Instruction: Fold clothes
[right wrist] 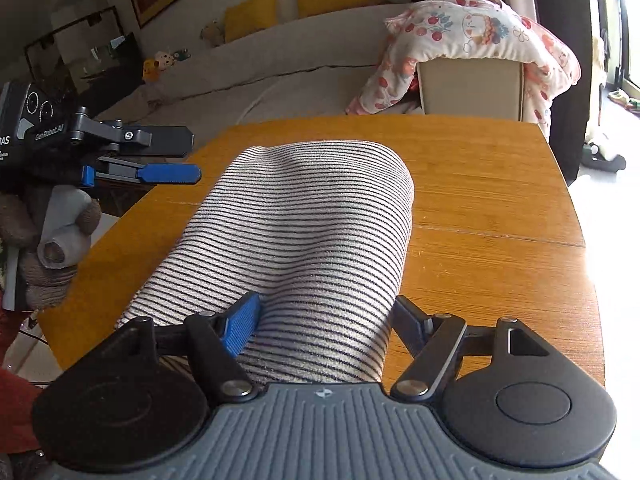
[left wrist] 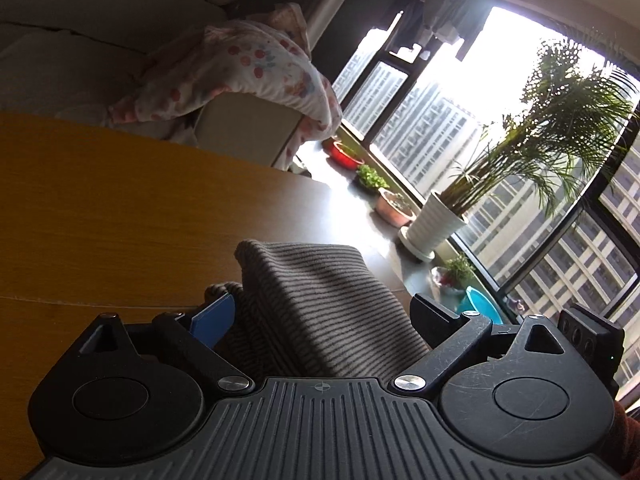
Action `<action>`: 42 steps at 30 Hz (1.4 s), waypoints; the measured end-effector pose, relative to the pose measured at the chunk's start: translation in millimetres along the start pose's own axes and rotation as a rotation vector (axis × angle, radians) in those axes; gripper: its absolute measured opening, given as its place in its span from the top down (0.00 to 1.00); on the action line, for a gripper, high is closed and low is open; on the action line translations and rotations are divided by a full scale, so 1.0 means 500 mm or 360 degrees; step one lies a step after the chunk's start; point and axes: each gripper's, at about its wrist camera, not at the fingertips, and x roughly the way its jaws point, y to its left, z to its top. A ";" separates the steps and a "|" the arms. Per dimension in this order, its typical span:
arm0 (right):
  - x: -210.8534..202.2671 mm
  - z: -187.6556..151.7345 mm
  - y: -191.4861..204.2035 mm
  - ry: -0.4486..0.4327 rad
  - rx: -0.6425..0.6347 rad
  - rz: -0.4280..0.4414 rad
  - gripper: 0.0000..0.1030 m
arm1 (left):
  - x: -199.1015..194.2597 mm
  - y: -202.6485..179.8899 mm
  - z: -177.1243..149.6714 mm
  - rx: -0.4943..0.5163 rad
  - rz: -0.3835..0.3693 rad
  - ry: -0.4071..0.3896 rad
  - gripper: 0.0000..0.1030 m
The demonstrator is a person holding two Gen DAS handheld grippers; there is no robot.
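Observation:
A striped grey and black garment (right wrist: 312,232) lies folded lengthwise on the wooden table (right wrist: 492,208). My right gripper (right wrist: 324,320) is open, its fingers apart on either side of the garment's near end, the blue pad (right wrist: 242,326) against the cloth. In the left wrist view the same striped cloth (left wrist: 316,304) bulges between the open fingers of my left gripper (left wrist: 324,316), with the blue pad (left wrist: 214,320) at its left. The left gripper (right wrist: 188,156) also shows in the right wrist view, at the table's left edge, with its jaws apart and nothing between them there.
A beige sofa (right wrist: 280,72) with yellow cushions stands behind the table, with a cherry-print blanket (right wrist: 472,36) draped over its arm. Potted plants (left wrist: 436,220) line the window sill to the right of the table. The table edge (left wrist: 352,196) runs close by.

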 end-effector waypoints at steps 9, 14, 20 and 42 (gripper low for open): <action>-0.026 0.050 -0.070 -0.0087 0.0197 0.0172 0.17 | 0.034 0.007 -0.072 0.0125 0.0081 0.0118 0.30; 0.069 0.103 -0.183 -0.0112 0.0607 0.0293 0.17 | 0.027 0.024 -0.076 0.0126 0.0051 0.0127 0.31; 0.135 0.156 -0.113 -0.0094 0.0402 0.0443 0.28 | 0.021 0.045 -0.079 0.0117 0.0017 0.0139 0.29; 0.020 0.027 -0.071 -0.0009 0.0378 0.0320 0.18 | -0.025 0.039 -0.093 0.0029 0.0010 0.0218 0.21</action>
